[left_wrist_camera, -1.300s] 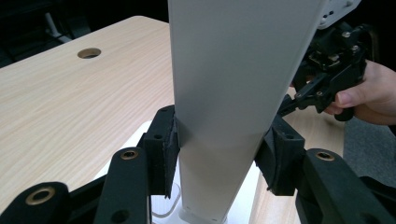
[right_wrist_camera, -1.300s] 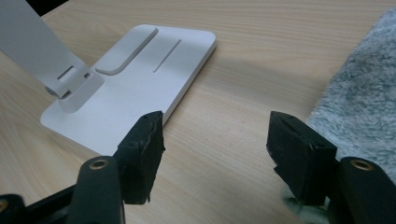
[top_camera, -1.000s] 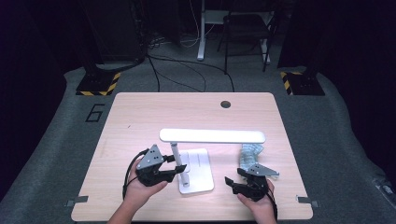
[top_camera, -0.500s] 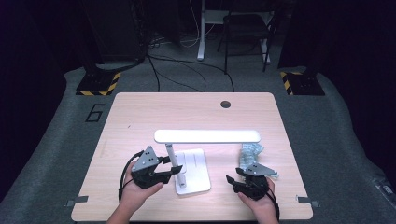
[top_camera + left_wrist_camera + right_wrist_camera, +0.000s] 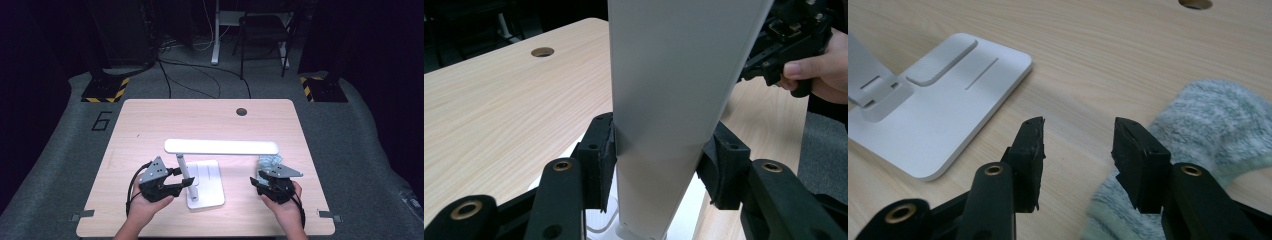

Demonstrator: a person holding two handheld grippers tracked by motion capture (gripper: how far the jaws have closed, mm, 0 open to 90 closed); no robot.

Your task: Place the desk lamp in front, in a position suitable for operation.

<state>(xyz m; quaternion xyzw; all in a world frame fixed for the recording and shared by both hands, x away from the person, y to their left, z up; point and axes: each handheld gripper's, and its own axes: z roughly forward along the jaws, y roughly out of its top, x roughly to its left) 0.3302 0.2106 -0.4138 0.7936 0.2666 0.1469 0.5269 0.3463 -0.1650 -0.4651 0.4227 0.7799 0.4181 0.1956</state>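
— Since a second ago the lamp (image 5: pixel 200 170) has slid a little toward the counter's (image 5: pixel 150 120) left, and the right tongs (image 5: pixel 263 176) have just been closing, rising a touch above the sock (image 5: pixel 268 162).

— Closed on anything?

— No. In the right gripper view the jaws stand partly apart with bare wood between them; the sock (image 5: pixel 1218 130) lies just beside the right-hand jaw, not pinched.

— And the left tongs (image 5: pixel 187 181)?

— Clamped on the lamp's upright post (image 5: pixel 664 150), low down, both pads pressing its flat sides. The lamp stands near the counter's front edge, its long head (image 5: pixel 221 146) level across the middle, its base (image 5: pixel 207 185) flat.

— How will it handle?

— Stiff and smooth, probably slippery plastic, and top-heavy with that long bar. I'd keep hold of the post near the base. The sock is soft and light; pinch it anywhere along a fold.
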